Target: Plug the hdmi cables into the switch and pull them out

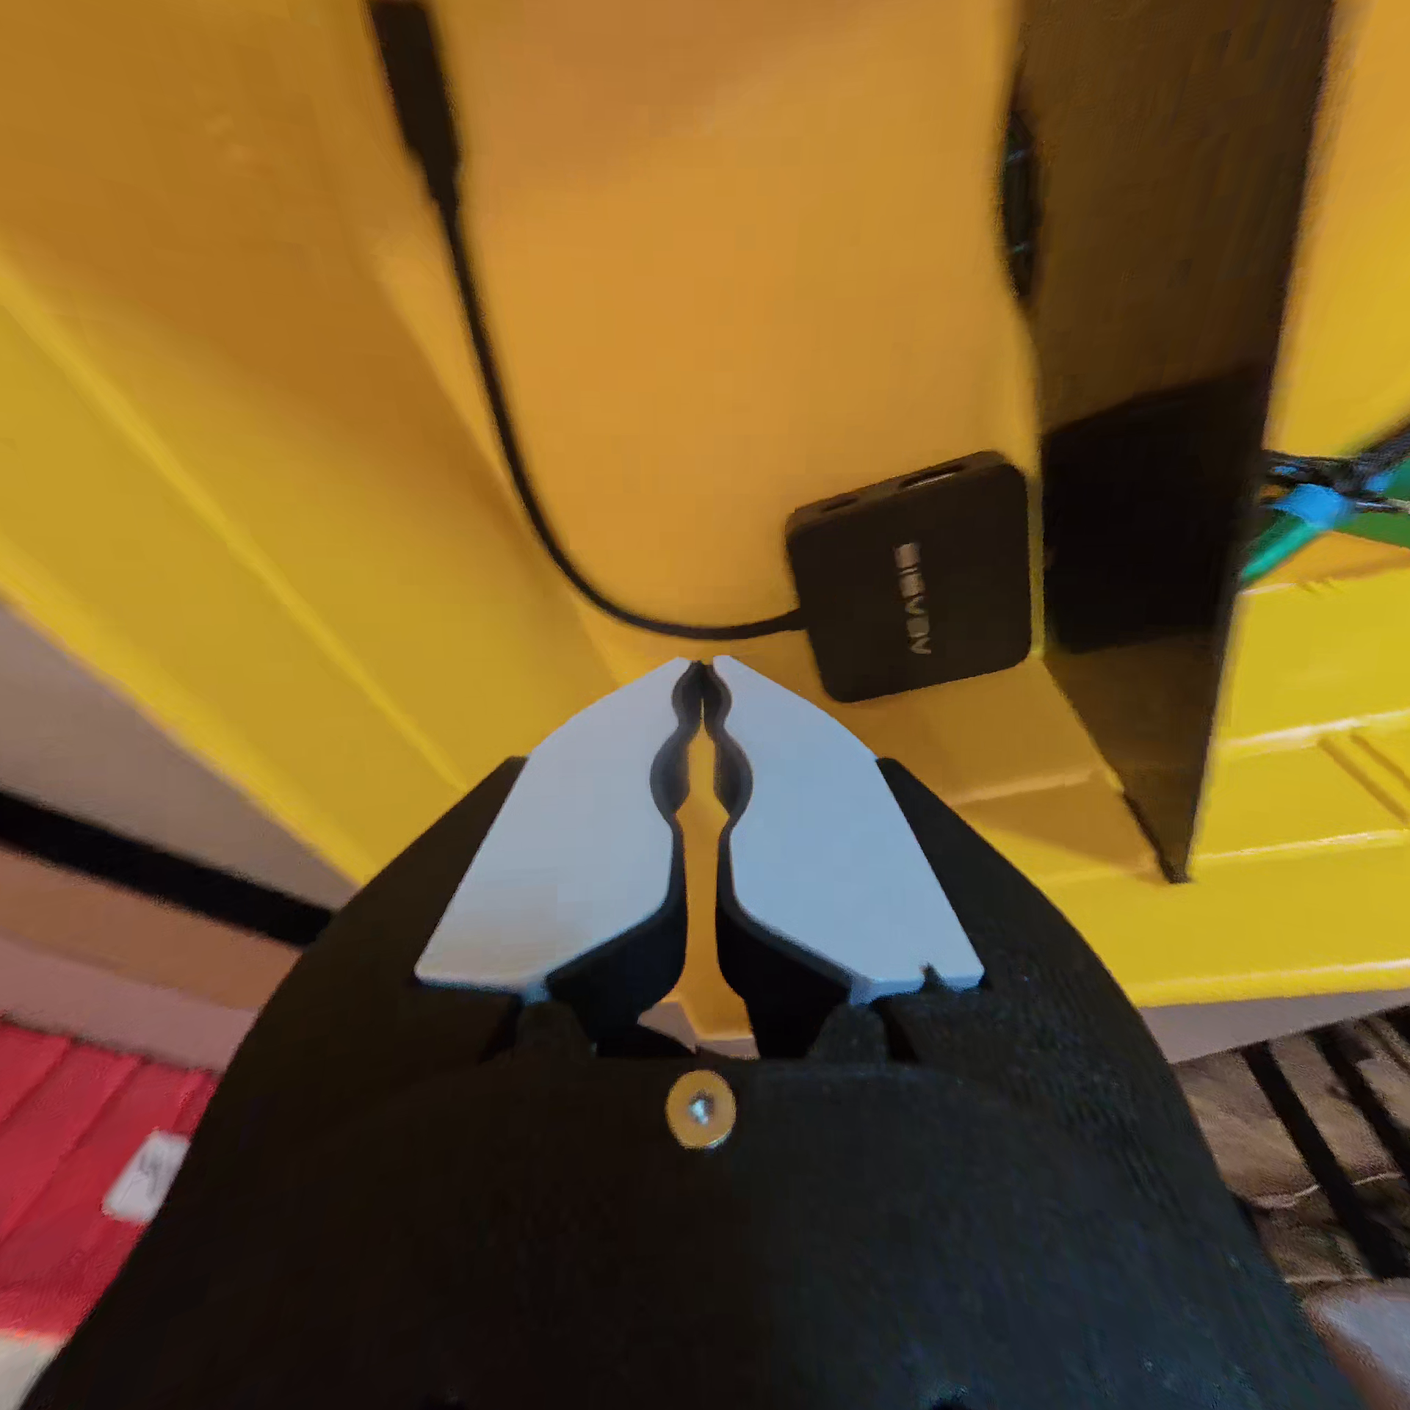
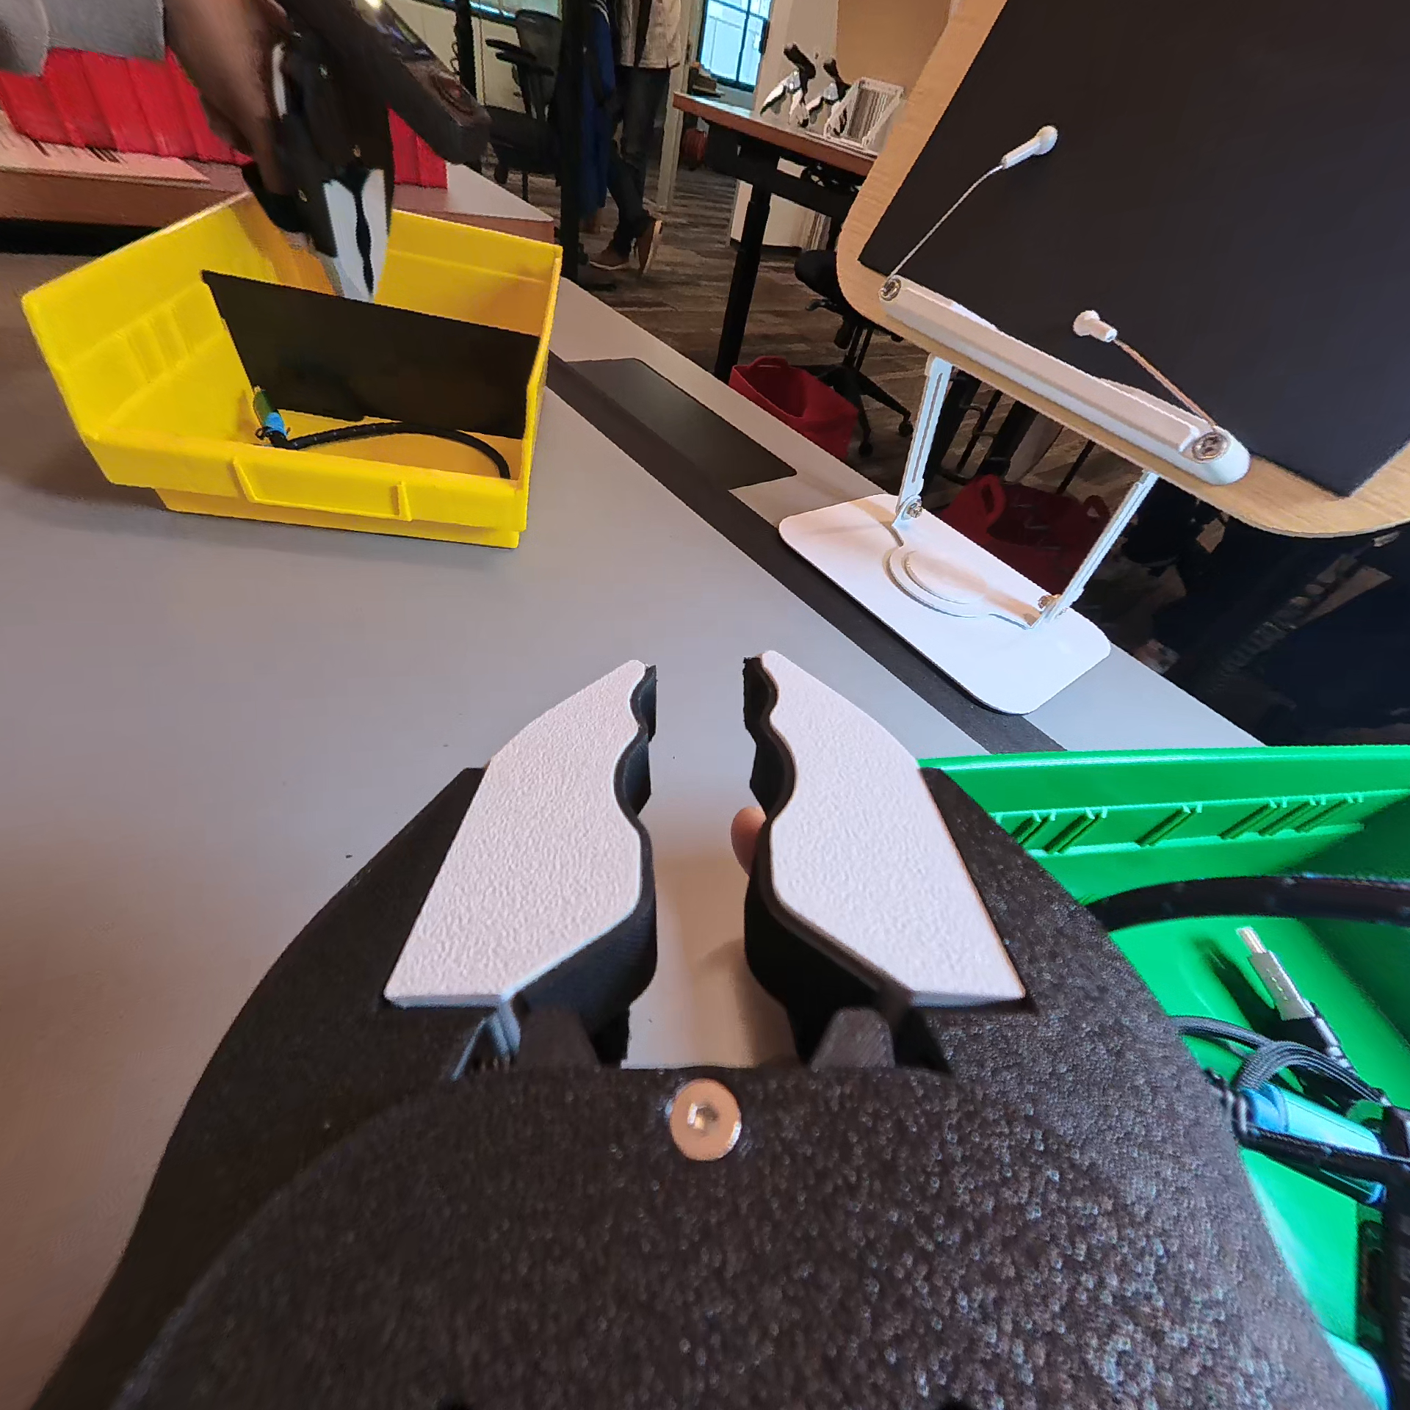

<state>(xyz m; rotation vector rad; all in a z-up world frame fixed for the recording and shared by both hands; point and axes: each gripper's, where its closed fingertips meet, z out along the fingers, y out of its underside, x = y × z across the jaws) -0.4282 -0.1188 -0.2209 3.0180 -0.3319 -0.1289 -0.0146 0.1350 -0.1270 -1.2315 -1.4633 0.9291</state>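
Grey surface (image 2: 229, 687) carrying a yellow bin (image 2: 320, 488), upper left of the right wrist view. Inside it, right of centre in the left wrist view, lies the black switch (image 1: 915, 572), up-right of the left gripper (image 1: 706, 671), jaws nearly closed, empty. Right gripper (image 2: 698, 671), farther away: jaws narrowly parted, empty.

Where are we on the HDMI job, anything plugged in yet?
Nothing looks plugged in: the switch in the yellow bin shows two empty ports. In hand: nothing; the left gripper, shut, hangs over the bin, and the right gripper is open over the table. Left: plugging and unplugging everything.
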